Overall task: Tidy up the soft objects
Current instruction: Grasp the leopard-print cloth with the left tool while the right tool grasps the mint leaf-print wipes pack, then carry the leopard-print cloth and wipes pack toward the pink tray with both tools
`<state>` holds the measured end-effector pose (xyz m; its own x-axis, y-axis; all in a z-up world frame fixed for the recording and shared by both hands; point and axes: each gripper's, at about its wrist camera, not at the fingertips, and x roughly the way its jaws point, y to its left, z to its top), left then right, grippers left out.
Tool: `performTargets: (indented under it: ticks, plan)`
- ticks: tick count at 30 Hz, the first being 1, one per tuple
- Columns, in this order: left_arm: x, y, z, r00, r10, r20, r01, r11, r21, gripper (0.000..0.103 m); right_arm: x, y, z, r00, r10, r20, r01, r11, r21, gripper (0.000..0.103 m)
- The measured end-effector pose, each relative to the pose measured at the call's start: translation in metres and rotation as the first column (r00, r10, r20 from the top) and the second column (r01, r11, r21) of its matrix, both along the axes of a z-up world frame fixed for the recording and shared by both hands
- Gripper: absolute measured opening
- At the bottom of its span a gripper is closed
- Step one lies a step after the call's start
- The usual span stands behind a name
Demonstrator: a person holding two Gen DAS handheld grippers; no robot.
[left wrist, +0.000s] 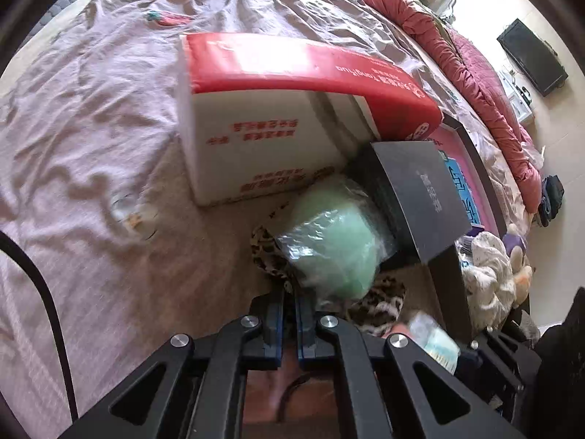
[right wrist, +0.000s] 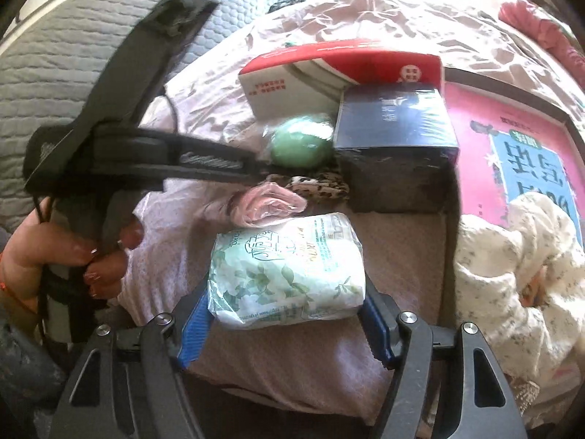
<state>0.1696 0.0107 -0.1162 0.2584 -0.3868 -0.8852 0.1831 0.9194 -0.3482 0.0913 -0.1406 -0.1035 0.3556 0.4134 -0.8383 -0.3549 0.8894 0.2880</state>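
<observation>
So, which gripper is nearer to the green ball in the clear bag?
Left. The left gripper is shut on the clear wrap at the edge of the green ball. The right gripper is farther back, closed on a tissue pack.

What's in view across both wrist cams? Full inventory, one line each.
cardboard box: 1, white with red top, on the bed, behind the rest
black box: 1, black, right of the cardboard box, against it
green wrapped ball: 1, pale green in clear plastic, in front of both boxes
leopard-print cloth: 1, tan and black, under the ball
tissue pack: 1, white with green leaves, near side
pink book: 1, pink and blue, right
floral garment: 1, cream, over the book
bedsheet: 1, pale pink
left gripper: 1, black, jaws shut at the ball's wrap
right gripper: 1, black, blue pads, jaws around the tissue pack
hand: 1, holding the left gripper
</observation>
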Motion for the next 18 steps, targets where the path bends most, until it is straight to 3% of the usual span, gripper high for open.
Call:
performTargets:
  ticks: [8,18]
  plan:
    - [-0.015,0.008,0.01,0.999,0.034,0.002,-0.034,0.999,-0.021,0.004,-0.027,-0.001,0.015,0.999,-0.01,0.043,0.01,1.0,0.0,0.072]
    - [-0.029,0.032,0.041,0.991,0.106,0.083,-0.105,0.994,-0.016,0.004,-0.036,-0.013,0.029,0.995,-0.052,0.085,0.052,0.999,0.008,0.072]
